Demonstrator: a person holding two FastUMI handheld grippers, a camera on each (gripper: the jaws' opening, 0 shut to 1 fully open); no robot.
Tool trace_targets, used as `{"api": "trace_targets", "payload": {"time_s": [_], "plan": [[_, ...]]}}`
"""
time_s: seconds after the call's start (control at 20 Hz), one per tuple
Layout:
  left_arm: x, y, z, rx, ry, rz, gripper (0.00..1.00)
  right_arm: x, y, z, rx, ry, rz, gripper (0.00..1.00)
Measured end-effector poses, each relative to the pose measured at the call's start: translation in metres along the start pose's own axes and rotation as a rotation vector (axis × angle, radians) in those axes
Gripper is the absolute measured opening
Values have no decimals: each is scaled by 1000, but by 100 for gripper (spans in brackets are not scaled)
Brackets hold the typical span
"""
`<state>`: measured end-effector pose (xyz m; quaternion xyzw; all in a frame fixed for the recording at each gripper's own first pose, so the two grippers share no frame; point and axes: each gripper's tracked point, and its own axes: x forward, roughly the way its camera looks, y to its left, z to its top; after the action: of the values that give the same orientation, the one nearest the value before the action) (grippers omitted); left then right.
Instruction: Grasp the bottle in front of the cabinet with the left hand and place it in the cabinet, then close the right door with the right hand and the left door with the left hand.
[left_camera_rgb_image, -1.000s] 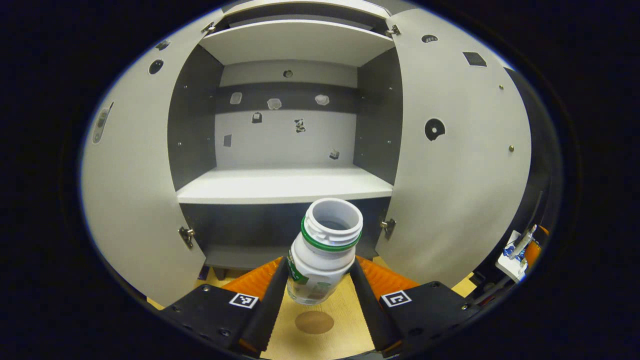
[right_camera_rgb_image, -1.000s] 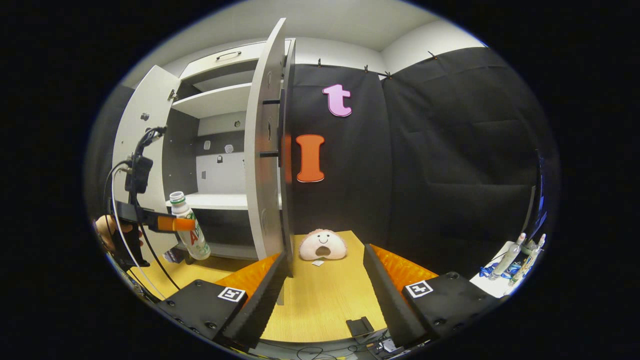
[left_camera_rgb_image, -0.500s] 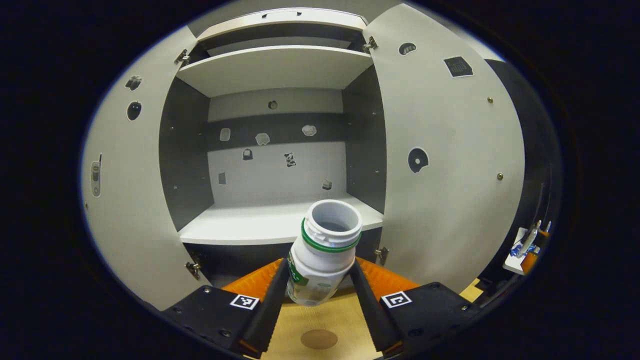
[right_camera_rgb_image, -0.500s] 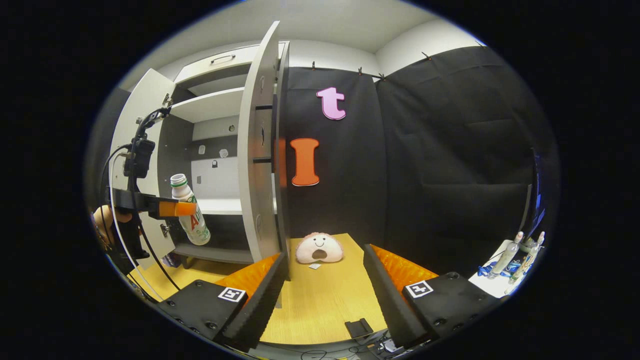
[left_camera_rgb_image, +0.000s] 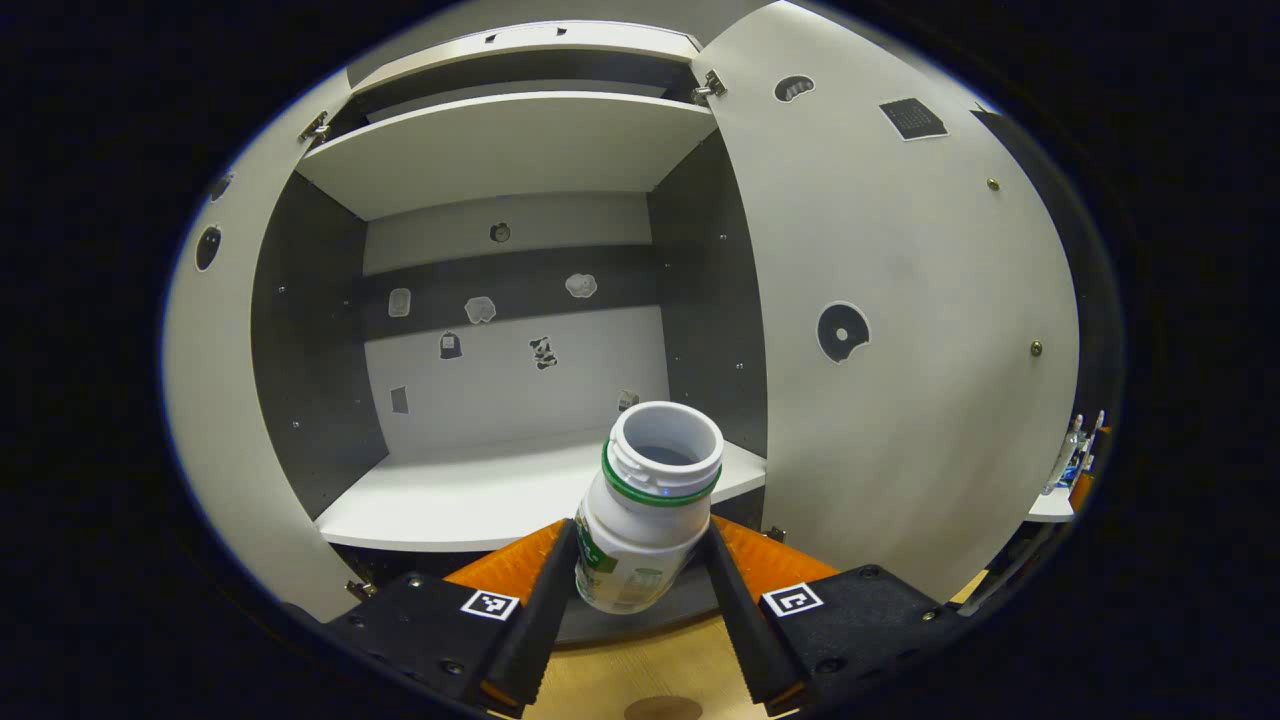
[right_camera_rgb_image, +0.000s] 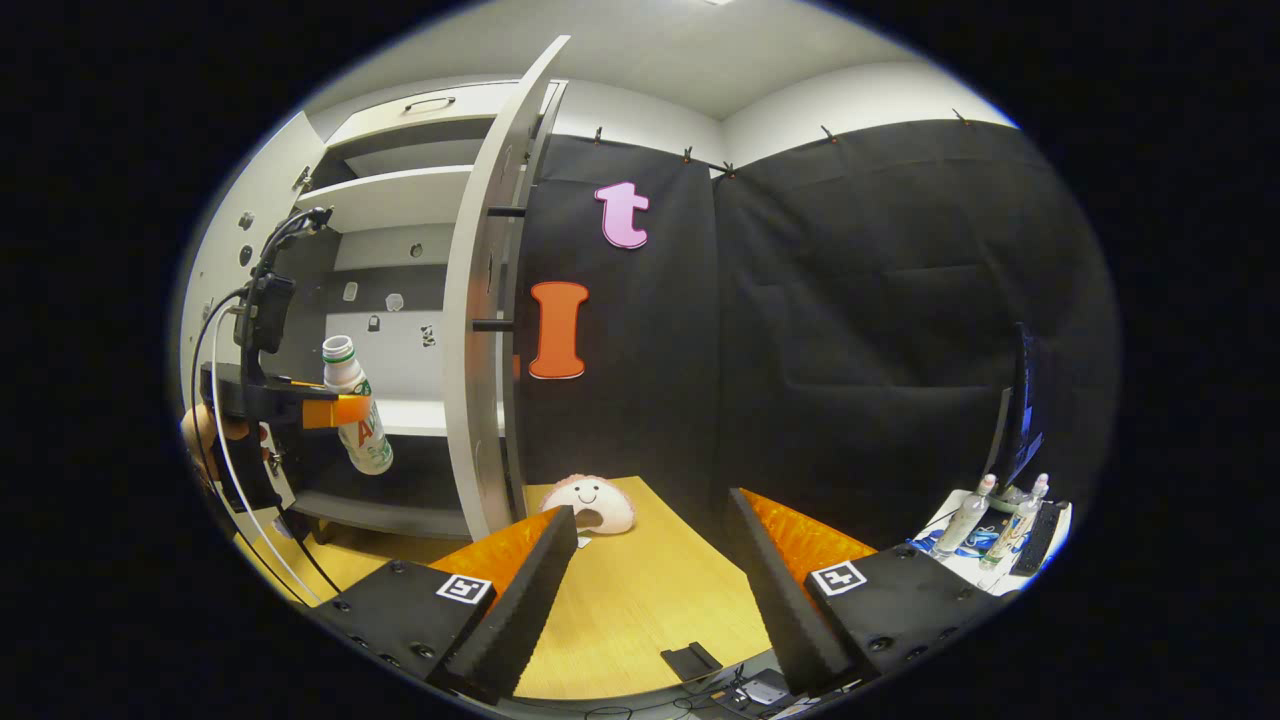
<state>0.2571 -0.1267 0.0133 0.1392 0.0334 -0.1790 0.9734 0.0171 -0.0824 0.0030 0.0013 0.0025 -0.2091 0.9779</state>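
Hidden / unclear: the bottle (left_camera_rgb_image: 645, 520) is seen mouth-on in the left gripper view, so its base is cut off behind the fingers and most of its label is out of sight. Small stickers on the cabinet's back panel (left_camera_rgb_image: 520, 375) are too small to identify. The left door (left_camera_rgb_image: 215, 400) runs out of the picture at its outer edge. In the right gripper view the hand (right_camera_rgb_image: 205, 432) holding the left gripper is mostly covered by the tool body and its cables. Small items on a white surface at far right (right_camera_rgb_image: 1000, 510) cannot be made out.

Left gripper (left_camera_rgb_image: 632, 585): both fingers press on the bottle's sides, jaws closed to the bottle's width. Bottle is uncapped, white with a green neck ring, tilted, held in the air in front of the cabinet opening just above the front edge of the lower shelf (left_camera_rgb_image: 480, 495), not resting on it. The right gripper view shows the same bottle (right_camera_rgb_image: 355, 420) leaning, off the shelf.

Right gripper (right_camera_rgb_image: 655, 565): jaws wide apart, nothing between them, above the table.

Surface / room: light wooden table (right_camera_rgb_image: 640, 610). Right door (right_camera_rgb_image: 480, 330) stands open, edge-on. A pale plush with a face (right_camera_rgb_image: 592, 503) lies on the table near that door's foot. Black cloth wall behind; pale ceiling above.
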Motion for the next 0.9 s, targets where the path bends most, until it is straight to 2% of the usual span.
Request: {"api": "trace_targets", "payload": {"time_s": [0.05, 0.1, 0.15, 0.2, 0.25, 0.3, 0.4, 0.55, 0.7, 0.75, 0.8, 0.9], "plan": [[2, 2, 3, 2, -10, 5, 74, -2, 4, -1, 7, 6, -4, 92], [6, 3, 9, 13, -31, 3, 74, -3, 7, 4, 10, -6, -5, 100], [10, 5, 18, 30, -61, 7, 74, -3, 5, 9, 5, -21, -14, 100], [12, 5, 27, 43, -93, 17, 74, -2, 2, 10, -4, -27, -26, 92], [16, 5, 36, 52, -124, 21, 73, 1, -4, 9, -9, -26, -37, 97], [20, -1, 38, 60, -132, 12, 72, 5, -6, 7, -6, -15, -42, 97], [27, -11, 37, 55, -111, 6, 72, 16, -8, 2, 10, 32, -19, 97], [46, -8, 33, 78, -64, 69, 72, 23, -17, 16, 23, 49, 20, 97], [67, -8, 16, 43, -10, 90, 71, 29, -45, 17, 0, 40, 7, 97], [74, -7, 11, 36, 2, 97, 70, 31, -51, 10, 6, 51, 2, 92], [79, -4, 10, 44, 12, 110, 70, 32, -56, 3, 20, 67, -2, 97], [93, 2, 6, 112, 43, 133, 69, 31, -62, -1, 45, 83, 4, 98]]}}
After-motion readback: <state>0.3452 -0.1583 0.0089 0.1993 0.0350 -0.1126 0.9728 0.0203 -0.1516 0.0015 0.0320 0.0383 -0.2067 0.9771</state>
